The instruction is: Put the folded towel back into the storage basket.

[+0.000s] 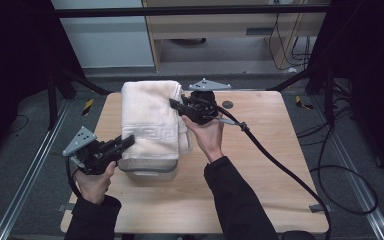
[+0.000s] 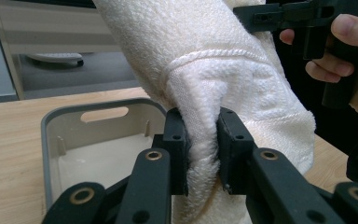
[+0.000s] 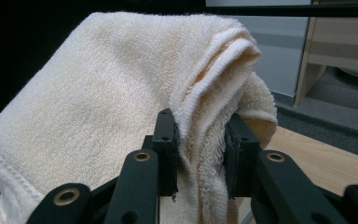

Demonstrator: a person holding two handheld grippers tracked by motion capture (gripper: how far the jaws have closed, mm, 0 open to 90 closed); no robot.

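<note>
A folded cream towel (image 1: 149,120) with a woven key-pattern band is held up over a grey plastic tub (image 1: 147,172) on the wooden table. My left gripper (image 1: 128,141) is shut on the towel's near left corner; in the left gripper view the cloth (image 2: 223,79) bunches between the jaws (image 2: 203,149), with the tub (image 2: 51,126) below. At the towel's far right edge my right gripper (image 1: 174,104) is shut on folded layers of the towel (image 3: 121,88), pinched between the jaws (image 3: 201,149).
The wooden table (image 1: 260,165) has free room to the right and front. A small dark round disc (image 1: 227,104) lies near the far edge. A thick black cable (image 1: 280,165) trails from my right gripper across the table. Dark frame legs and a cabinet stand beyond.
</note>
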